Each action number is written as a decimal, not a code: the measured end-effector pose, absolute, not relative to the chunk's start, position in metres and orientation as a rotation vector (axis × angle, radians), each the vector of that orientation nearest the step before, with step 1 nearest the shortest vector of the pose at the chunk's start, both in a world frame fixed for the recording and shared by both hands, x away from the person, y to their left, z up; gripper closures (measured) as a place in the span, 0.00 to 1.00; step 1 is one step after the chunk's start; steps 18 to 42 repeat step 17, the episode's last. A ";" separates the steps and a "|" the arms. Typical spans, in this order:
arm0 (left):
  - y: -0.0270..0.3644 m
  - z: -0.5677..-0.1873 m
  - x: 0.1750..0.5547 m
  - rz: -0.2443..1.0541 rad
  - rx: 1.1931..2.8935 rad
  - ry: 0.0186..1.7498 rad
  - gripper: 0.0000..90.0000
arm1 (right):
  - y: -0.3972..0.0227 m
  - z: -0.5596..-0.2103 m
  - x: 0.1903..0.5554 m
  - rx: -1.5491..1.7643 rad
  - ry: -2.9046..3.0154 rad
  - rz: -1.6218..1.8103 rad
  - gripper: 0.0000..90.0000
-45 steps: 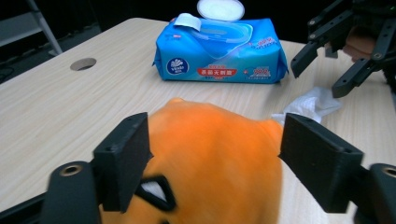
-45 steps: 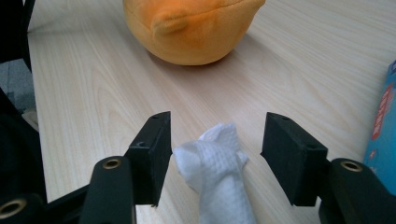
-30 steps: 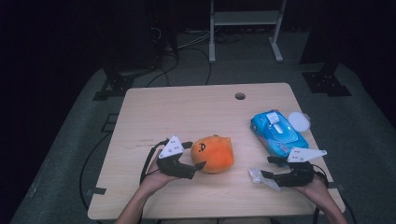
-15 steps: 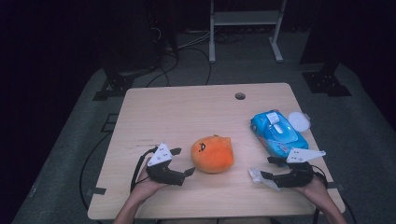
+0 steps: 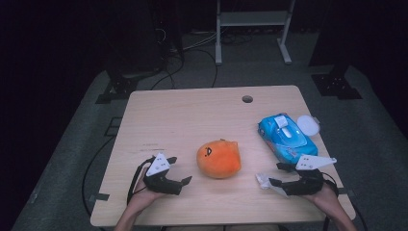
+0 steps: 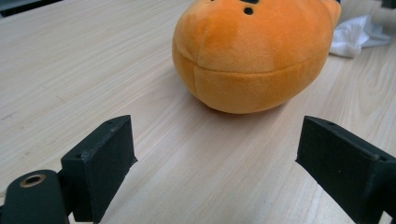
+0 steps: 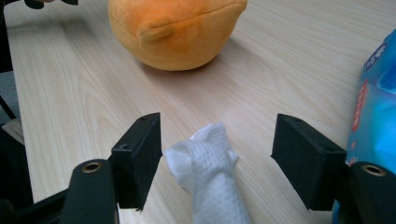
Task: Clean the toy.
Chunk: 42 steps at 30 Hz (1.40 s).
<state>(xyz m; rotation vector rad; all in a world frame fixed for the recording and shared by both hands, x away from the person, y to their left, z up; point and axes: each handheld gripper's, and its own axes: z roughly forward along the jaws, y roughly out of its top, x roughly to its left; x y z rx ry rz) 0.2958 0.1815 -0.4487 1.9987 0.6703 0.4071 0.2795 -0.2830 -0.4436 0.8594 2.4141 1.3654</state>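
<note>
We see our left claw (image 5: 179, 169) low over the near left part of the table (image 5: 192, 115), its jaws spread wide with only bare wood between them; they have just been opening. The orange plush toy (image 5: 219, 158) sits on the table just ahead of this claw, close to its tips but clear of them, and in the left gripper view it (image 6: 254, 51) rises beyond the gap between the jaws.

Our right claw (image 5: 275, 175) rests near the table's front right edge, its jaws also standing apart after just opening. A crumpled white wipe (image 7: 208, 175) lies on the wood between them, close against the left-hand jaw in the right gripper view and well clear of the other. The plush toy is to the left of this claw in the high view, apart from it. The blue wipes pack (image 5: 286, 137) lies just behind the right claw.
</note>
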 end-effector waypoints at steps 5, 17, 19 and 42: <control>0.181 -0.454 0.298 0.416 2.026 0.674 0.09 | -0.282 -0.447 0.280 0.868 2.426 1.352 0.33; 0.180 -0.456 0.299 0.385 2.030 0.665 0.06 | -0.280 -0.447 0.280 0.861 2.426 1.364 0.30; 0.180 -0.456 0.299 0.385 2.030 0.665 0.06 | -0.280 -0.447 0.280 0.861 2.426 1.364 0.30; 0.180 -0.456 0.299 0.385 2.030 0.665 0.06 | -0.280 -0.447 0.280 0.861 2.426 1.364 0.30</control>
